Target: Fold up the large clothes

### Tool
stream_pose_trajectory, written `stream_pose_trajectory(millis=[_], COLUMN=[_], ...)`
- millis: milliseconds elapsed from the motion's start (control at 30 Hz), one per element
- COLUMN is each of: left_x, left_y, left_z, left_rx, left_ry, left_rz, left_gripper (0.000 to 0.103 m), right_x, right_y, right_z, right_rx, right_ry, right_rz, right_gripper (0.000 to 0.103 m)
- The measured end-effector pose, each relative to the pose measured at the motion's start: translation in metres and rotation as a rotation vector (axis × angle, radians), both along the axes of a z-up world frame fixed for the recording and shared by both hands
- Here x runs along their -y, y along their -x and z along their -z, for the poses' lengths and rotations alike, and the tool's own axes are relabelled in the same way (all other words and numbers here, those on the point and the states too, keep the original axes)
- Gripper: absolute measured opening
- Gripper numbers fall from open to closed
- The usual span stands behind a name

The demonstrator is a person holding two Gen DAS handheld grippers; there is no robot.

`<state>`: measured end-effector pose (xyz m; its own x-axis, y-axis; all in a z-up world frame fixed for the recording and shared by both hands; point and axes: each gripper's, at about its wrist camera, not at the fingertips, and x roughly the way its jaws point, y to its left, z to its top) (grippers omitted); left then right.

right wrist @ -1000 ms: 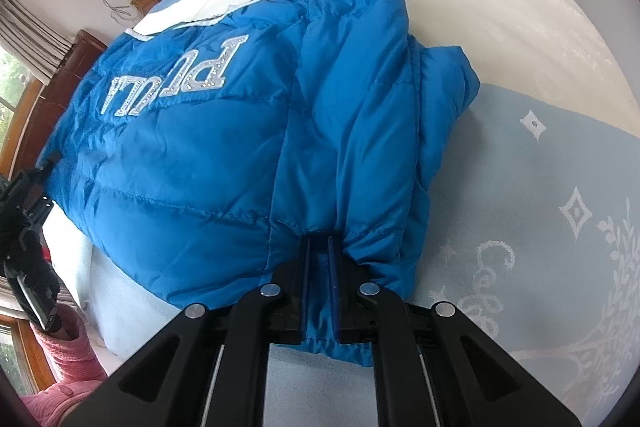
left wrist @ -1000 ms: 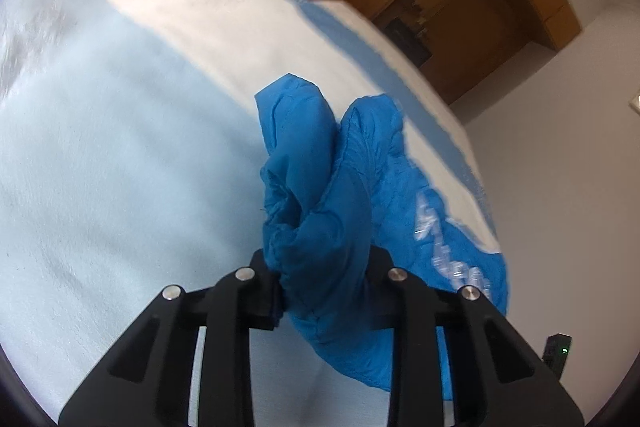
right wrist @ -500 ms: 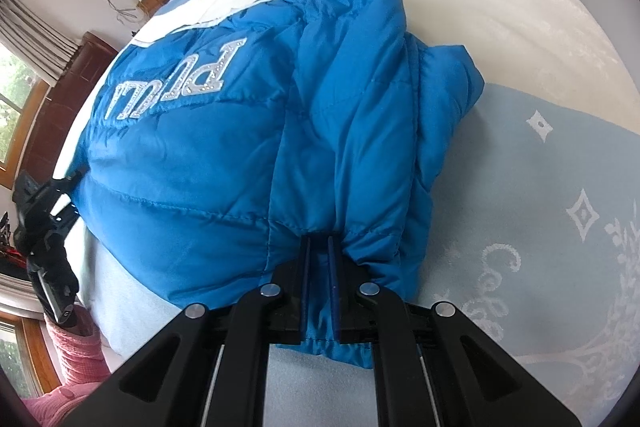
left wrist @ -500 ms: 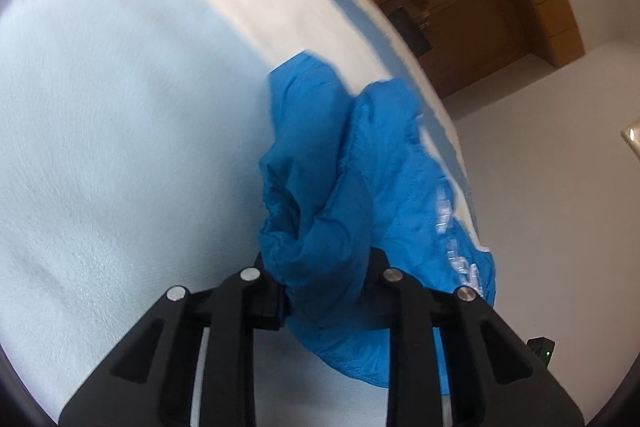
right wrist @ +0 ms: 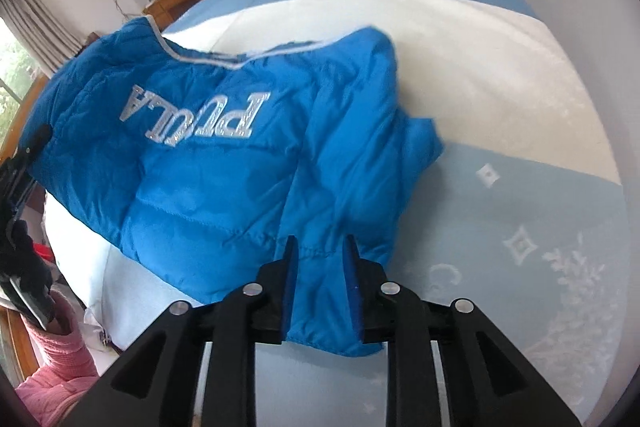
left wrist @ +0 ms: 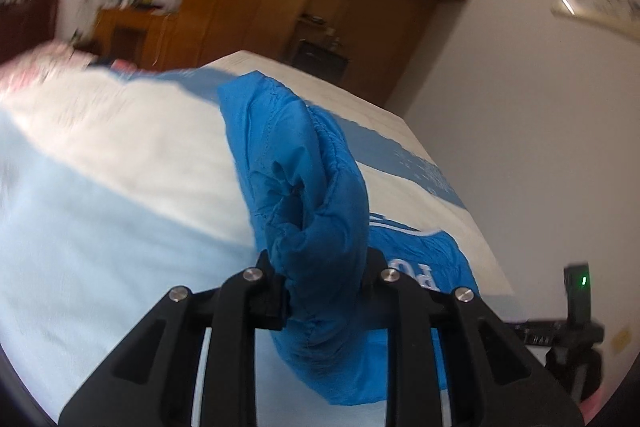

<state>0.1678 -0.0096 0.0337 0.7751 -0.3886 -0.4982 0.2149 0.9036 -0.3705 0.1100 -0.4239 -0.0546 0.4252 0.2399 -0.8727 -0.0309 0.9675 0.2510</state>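
Blue puffer jacket (right wrist: 224,163) half lifted off the bed (right wrist: 500,39).
My left tool (left wrist: 324,291) clamps a bunched sleeve, probably; my right tool (right wrist: 320,267) stands apart around the hem.

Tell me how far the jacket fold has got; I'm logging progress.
Partly done. The blue puffer jacket lies on the bed, one side doubled over near the right tool, whose jaws stand apart around the hem. In hand: the left tool clamps a bunched-up part, lifted off the bed. Left: laying that part over the body and squaring the bundle.
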Motion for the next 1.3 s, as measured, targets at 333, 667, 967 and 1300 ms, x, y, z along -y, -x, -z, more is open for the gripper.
stream_pose_trajectory(millis=[333, 667, 967, 1300], left_x=[0.095, 0.155, 0.165, 0.134], left_y=[0.003, -0.001, -0.001, 0.011], left_z=[-0.013, 0.040, 0.090, 0.055], left_rx=[0.042, -0.078, -0.162, -0.209], left_ry=[-0.109, -0.188, -0.170, -0.073], left_rz=[0.247, 0.434, 0.496, 0.526], left_gripper=[0.021, 0.022, 0.027, 0.046], right_x=[0.020, 0.033, 0.039, 0.025], right_y=[0.008, 0.010, 0.003, -0.018], right_z=[-0.007, -0.001, -0.004, -0.037], right_rx=[0.009, -0.011, 0.004, 0.065], right_ry=[-0.016, -0.046, -0.071, -0.153], right_rz=[0.030, 0.035, 0.030, -0.006], right_gripper=[0.025, 0.025, 0.026, 0.050])
